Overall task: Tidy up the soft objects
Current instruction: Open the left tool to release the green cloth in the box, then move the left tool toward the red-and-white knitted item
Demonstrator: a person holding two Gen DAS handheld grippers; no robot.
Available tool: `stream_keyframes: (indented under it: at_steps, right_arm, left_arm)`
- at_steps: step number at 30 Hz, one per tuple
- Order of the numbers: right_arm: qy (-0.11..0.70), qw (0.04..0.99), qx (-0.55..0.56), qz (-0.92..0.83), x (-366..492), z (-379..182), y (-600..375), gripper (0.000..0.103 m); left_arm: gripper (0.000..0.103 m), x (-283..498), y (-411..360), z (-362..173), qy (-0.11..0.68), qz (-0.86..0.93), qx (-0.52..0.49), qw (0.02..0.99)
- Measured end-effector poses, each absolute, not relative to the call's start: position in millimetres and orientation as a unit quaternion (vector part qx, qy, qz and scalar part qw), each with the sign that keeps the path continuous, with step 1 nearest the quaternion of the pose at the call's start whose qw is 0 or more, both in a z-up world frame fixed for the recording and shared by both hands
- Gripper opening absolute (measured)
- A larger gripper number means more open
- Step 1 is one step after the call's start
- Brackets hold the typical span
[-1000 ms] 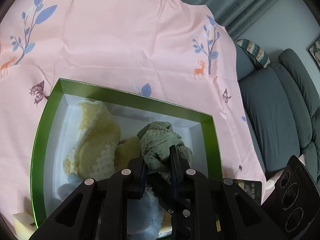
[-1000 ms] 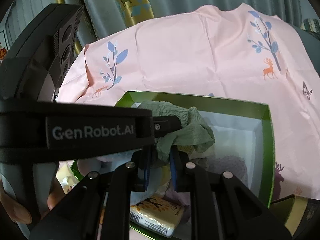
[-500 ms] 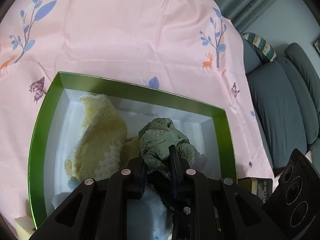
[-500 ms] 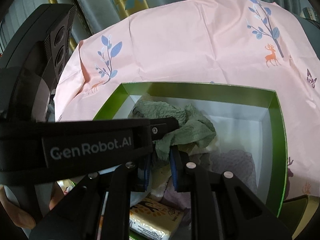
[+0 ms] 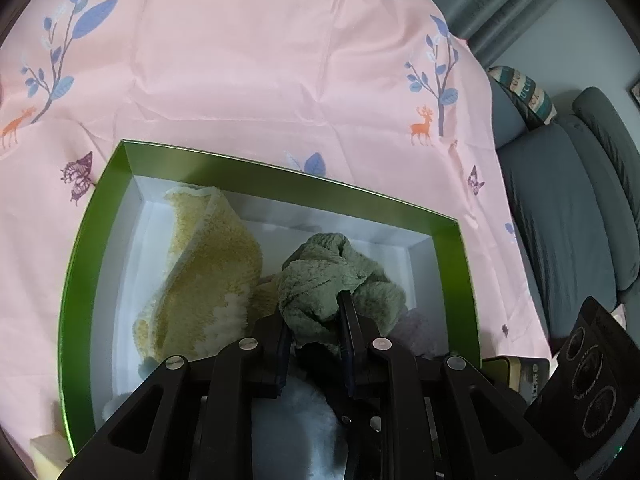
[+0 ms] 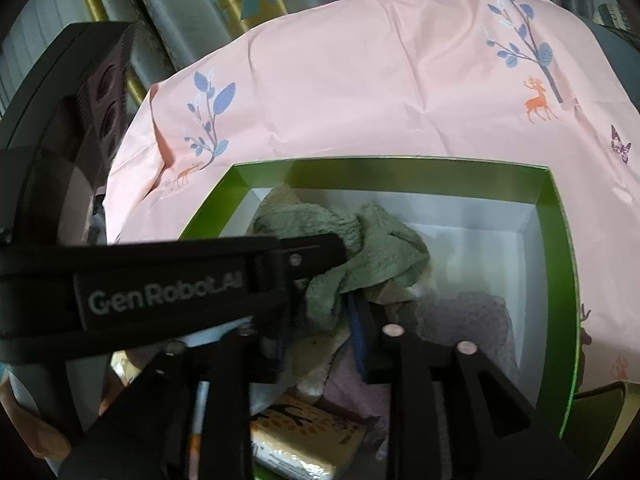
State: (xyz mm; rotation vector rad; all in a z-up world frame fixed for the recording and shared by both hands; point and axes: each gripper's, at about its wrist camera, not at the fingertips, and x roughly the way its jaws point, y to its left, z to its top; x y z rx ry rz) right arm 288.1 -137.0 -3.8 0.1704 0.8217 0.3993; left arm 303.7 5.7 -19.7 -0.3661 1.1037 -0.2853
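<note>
A crumpled green cloth (image 5: 332,280) hangs over the open green box (image 5: 280,176), and my left gripper (image 5: 314,312) is shut on its near folds. In the right wrist view the same green cloth (image 6: 368,248) dangles from the left gripper's fingertips (image 6: 320,248). Its lower end hangs between the jaws of my right gripper (image 6: 320,332), which are opening, and the pads stand off the cloth. A yellow fluffy cloth (image 5: 208,272) leans on the box's left wall. A purple cloth (image 6: 468,316) lies at the right of the box.
The green box (image 6: 400,170) has a white inside and stands on a pink printed tablecloth (image 5: 260,60). A yellow packet (image 6: 304,436) and a pale blue fluffy piece (image 5: 296,412) lie at its near end. A grey sofa (image 5: 560,220) stands to the right.
The right gripper's jaws have spread apart and let go of the green cloth's hanging end. The left gripper keeps its hold on the cloth over the box.
</note>
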Motion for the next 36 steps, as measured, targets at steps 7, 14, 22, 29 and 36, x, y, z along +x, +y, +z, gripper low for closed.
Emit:
stream_keyframes:
  at_steps: [7, 14, 22, 29, 36]
  right_arm:
    - [0.393, 0.896, 0.098, 0.182, 285.3, -5.5, -143.7, 0.059]
    - [0.374, 0.908, 0.096, 0.166, 279.5, 1.0, -145.4, 0.067]
    - [0.341, 0.924, 0.088, 0.15, 268.4, 18.3, -148.6, 0.08]
    - [0.32, 0.933, 0.087, 0.143, 257.5, 29.9, -152.7, 0.085]
    - [0.304, 0.938, 0.09, 0.143, 242.6, 38.8, -155.6, 0.095]
  left_arm:
    - [0.077, 301.4, 10.9, -20.0, 0.515, -0.146, -0.17, 0.827]
    - [0.084, 292.8, 7.7, -3.4, 0.489, -0.149, -0.139, 0.848]
    - [0.093, 283.6, 16.9, 18.6, 0.449, -0.149, -0.146, 0.869]
    - [0.102, 269.1, 29.8, 33.6, 0.425, -0.15, -0.153, 0.88]
    - [0.102, 243.6, 48.2, 51.5, 0.391, -0.155, -0.173, 0.89]
